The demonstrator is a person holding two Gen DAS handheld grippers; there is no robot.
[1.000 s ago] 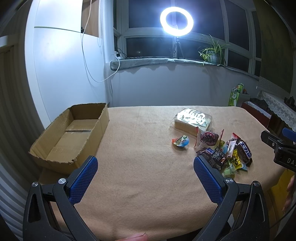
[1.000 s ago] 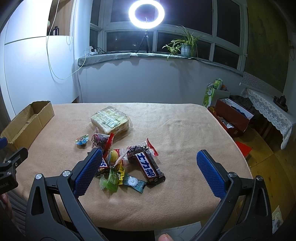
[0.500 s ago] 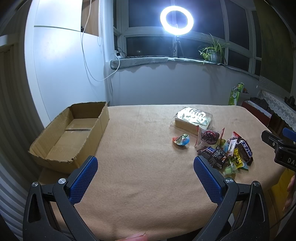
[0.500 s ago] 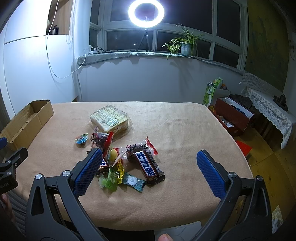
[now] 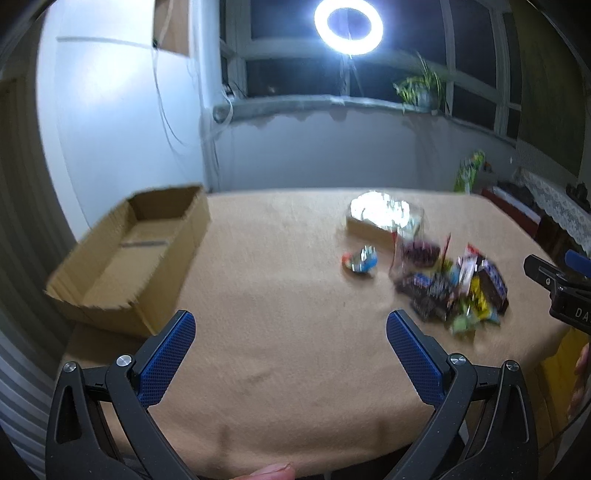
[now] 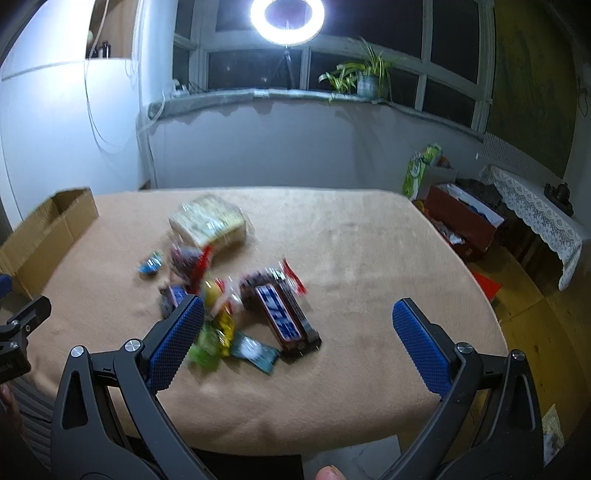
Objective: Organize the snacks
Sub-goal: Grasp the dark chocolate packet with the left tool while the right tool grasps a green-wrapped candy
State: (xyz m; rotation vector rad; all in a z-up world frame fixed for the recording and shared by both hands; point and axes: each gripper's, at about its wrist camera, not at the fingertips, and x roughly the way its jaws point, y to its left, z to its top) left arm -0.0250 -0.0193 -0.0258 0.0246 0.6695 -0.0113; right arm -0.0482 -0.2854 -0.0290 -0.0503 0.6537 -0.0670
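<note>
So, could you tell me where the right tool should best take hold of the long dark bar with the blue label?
Probably across the chocolate bar's narrow width near its middle, coming from above. It lies flat on the tablecloth, with its right side free; wrappers crowd its left. The right tool is open and empty.

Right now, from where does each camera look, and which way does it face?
Left wrist: on the left gripper, facing the cardboard box and table; its blue fingers show.
Right wrist: on the right gripper, above the snack pile; its fingers show.
Shared: box, pile, ring light.
</note>
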